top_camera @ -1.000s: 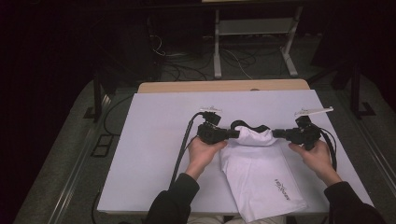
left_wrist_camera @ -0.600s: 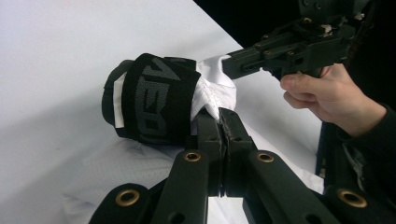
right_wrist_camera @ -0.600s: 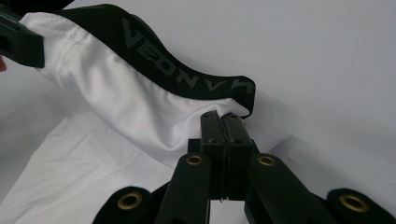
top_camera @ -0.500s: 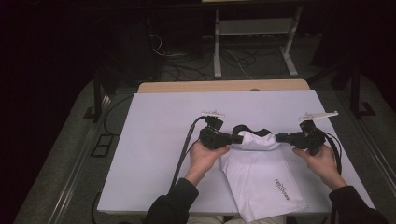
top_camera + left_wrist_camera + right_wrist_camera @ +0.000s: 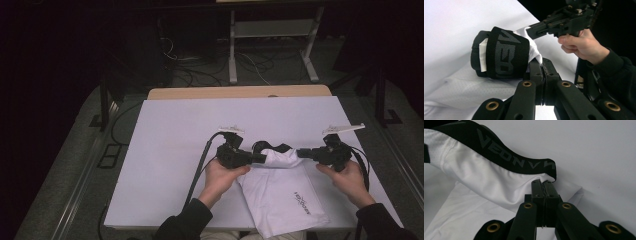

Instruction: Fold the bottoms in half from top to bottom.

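A white mesh sports garment with a black elastic waistband (image 5: 280,187) lies at the near edge of the white table (image 5: 165,150). The waistband reads "VEON" in grey letters; a small print below is illegible. The left gripper (image 5: 542,65) and right gripper (image 5: 543,182) are each clamped on white fabric just under the band.

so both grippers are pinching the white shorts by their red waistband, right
Not quite: the waistband is black with grey lettering, not red, as the right gripper view shows. Otherwise correct: the left gripper and right gripper are each shut on the white shorts at the waistband end.
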